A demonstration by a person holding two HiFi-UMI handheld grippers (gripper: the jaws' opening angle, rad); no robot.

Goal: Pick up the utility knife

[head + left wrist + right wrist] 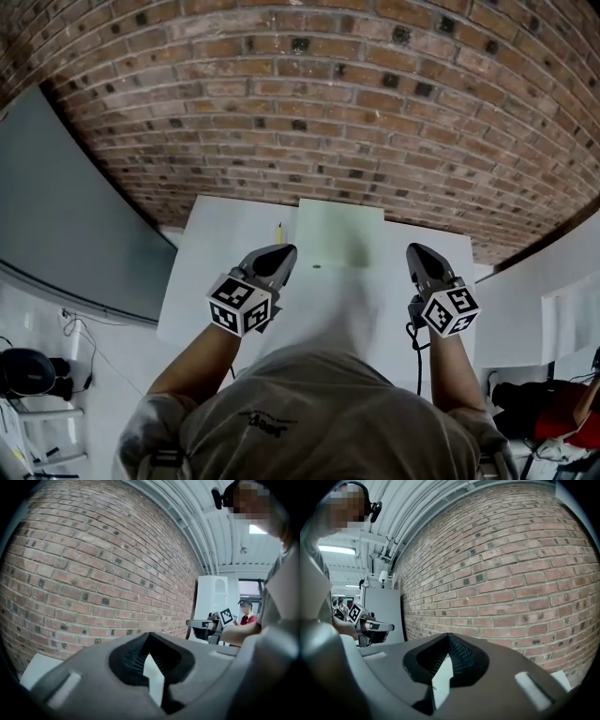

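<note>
On the head view I saw a slim yellow thing, which I took for the utility knife (279,231), lying flat on the white table (202,281) just beside the left edge of the pale green mat (342,234). The left gripper (284,251) hovered near it and the right gripper (415,250) hung well apart over the table's other side. The left gripper view showed its ribbed pads meeting at the tip with nothing between them, pointed at the brick wall (93,573) and not downward. The right gripper view showed the same: jaws together and empty. I judged the left gripper the better one for the knife: part the jaws, tilt down, straddle the narrow body crosswise near its middle, then close squarely so it would not skid.
</note>
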